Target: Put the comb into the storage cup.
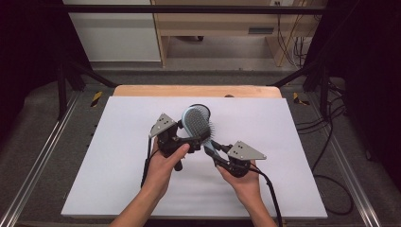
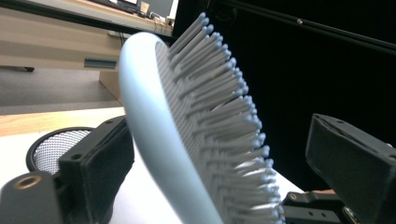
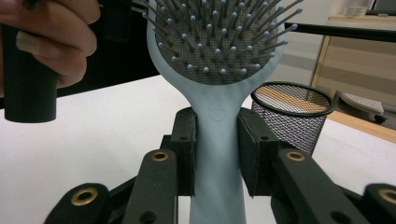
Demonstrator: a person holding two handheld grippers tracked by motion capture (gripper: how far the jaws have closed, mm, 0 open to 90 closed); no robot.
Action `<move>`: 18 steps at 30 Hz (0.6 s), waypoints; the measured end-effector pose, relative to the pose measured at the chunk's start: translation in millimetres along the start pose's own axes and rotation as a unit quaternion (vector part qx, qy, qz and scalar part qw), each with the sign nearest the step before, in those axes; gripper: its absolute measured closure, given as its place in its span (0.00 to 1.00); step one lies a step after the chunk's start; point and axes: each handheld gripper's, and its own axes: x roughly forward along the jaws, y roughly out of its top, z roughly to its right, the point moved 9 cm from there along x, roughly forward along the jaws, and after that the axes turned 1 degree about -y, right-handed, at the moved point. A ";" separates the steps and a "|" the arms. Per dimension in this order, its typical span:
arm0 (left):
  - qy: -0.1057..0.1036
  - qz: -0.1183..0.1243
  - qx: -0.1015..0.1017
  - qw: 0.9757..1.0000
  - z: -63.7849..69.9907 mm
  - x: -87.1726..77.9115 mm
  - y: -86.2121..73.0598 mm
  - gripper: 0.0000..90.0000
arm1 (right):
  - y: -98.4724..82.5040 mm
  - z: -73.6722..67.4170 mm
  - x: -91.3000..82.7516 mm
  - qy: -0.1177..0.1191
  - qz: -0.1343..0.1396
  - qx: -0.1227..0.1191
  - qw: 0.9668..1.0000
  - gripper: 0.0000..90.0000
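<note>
Beside the mesh cup (image 3: 292, 114), the hairbrush (image 3: 218, 140) is pinched by the right gripper (image 3: 218, 156); the left gripper (image 2: 224, 158) is spread around its head, and placement remains undone.

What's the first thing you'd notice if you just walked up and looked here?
A pale blue hairbrush held up over the middle of the white table, bristles out. The right gripper pinches its handle, while the left gripper has its fingers spread on either side of the brush head. Behind the brush stands a black mesh cup.
</note>
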 end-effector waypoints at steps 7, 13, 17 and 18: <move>0.003 0.008 -0.007 1.000 -0.2 -3.9 4.0 0.17 | 1.6 -5.2 1.9 -0.001 0.003 -0.009 1.000 0.77; 0.004 0.007 -0.014 1.000 0.5 -6.9 4.7 0.24 | 2.1 -5.4 2.2 -0.006 0.006 -0.013 1.000 0.77; -0.001 0.004 -0.021 1.000 0.6 -6.3 2.9 0.29 | 2.6 -4.4 1.7 -0.010 0.008 -0.011 1.000 0.77; -0.003 0.004 -0.025 1.000 0.6 -5.9 2.6 0.29 | 2.6 -4.4 1.7 -0.010 0.008 -0.011 1.000 0.77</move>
